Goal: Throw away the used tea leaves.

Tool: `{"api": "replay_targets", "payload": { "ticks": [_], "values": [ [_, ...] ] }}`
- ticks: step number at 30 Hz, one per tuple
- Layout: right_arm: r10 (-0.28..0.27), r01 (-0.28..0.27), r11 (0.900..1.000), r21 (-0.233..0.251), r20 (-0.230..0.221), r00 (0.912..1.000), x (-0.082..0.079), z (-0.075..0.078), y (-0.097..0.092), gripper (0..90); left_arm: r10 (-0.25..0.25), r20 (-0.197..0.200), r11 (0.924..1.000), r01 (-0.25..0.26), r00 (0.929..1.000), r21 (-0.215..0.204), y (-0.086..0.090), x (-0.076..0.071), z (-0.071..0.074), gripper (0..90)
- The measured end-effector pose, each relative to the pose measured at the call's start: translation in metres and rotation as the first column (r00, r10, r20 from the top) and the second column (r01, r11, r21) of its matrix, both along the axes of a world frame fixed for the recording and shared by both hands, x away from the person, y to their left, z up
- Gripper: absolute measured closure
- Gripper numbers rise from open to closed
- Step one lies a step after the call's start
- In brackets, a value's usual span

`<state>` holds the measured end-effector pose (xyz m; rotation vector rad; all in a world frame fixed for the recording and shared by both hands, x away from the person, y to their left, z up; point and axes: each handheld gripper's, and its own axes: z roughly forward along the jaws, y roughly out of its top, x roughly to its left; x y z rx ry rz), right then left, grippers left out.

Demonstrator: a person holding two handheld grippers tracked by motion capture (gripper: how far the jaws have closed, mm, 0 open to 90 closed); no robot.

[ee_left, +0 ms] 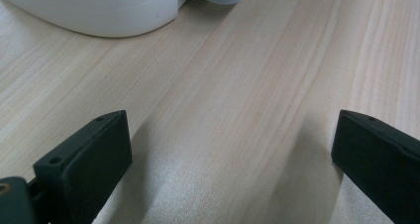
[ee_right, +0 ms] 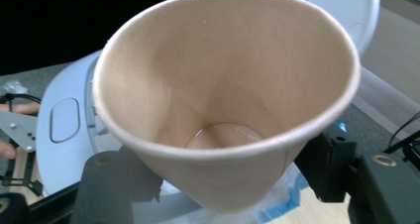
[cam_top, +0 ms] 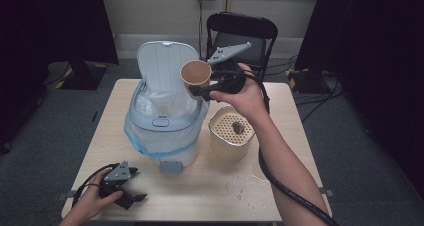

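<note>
While left gripper (cam_top: 131, 185) jaws gape over woodgrain, right gripper (ee_right: 223, 184) jaws pinch squashed, seemingly damp paper cup (ee_right: 225, 90).

Wooden table (cam_top: 210, 196) bears bin (cam_top: 165, 128) and strainer tub (cam_top: 231, 133).

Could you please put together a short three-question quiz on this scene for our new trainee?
1. True or false: the right tool holds the brown paper cup.
2. The white lidded bin has its lid: A) open B) shut?
3. What lies between the jaws of the left tool?

Key: 1. True; the cup is squeezed out of round and tilted. 2. A. 3. Nothing; the jaws stand wide over the pale wooden table.
</note>
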<state>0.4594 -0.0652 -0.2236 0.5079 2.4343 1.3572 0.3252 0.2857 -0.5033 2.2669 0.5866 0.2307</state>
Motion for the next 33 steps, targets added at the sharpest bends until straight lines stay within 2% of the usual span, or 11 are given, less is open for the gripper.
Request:
{"api": "replay_targets", "payload": {
  "ticks": [11,29,31,33],
  "values": [
    [0.017,-0.017,0.9998,0.008,-0.011,0.9998,0.001,-0.003,0.008,35.9,0.000,0.000,1.0000,0.000,1.0000,0.000,0.000,0.000,0.000,1.5],
    [0.048,-0.048,0.9985,-0.025,-0.035,0.9983,0.001,-0.011,0.020,35.3,-0.003,0.001,1.0000,0.003,1.0000,0.003,0.000,0.000,0.000,1.5],
    [0.051,-0.051,0.9984,-0.023,-0.035,0.9981,0.001,-0.013,0.020,33.1,-0.004,0.001,1.0000,0.004,1.0000,0.004,0.000,0.000,0.000,1.5],
    [0.049,-0.050,0.9986,-0.019,-0.038,0.9981,0.001,-0.014,0.021,26.4,-0.003,0.000,1.0000,0.003,1.0000,0.002,0.000,0.000,0.000,1.5]
  ]
}}
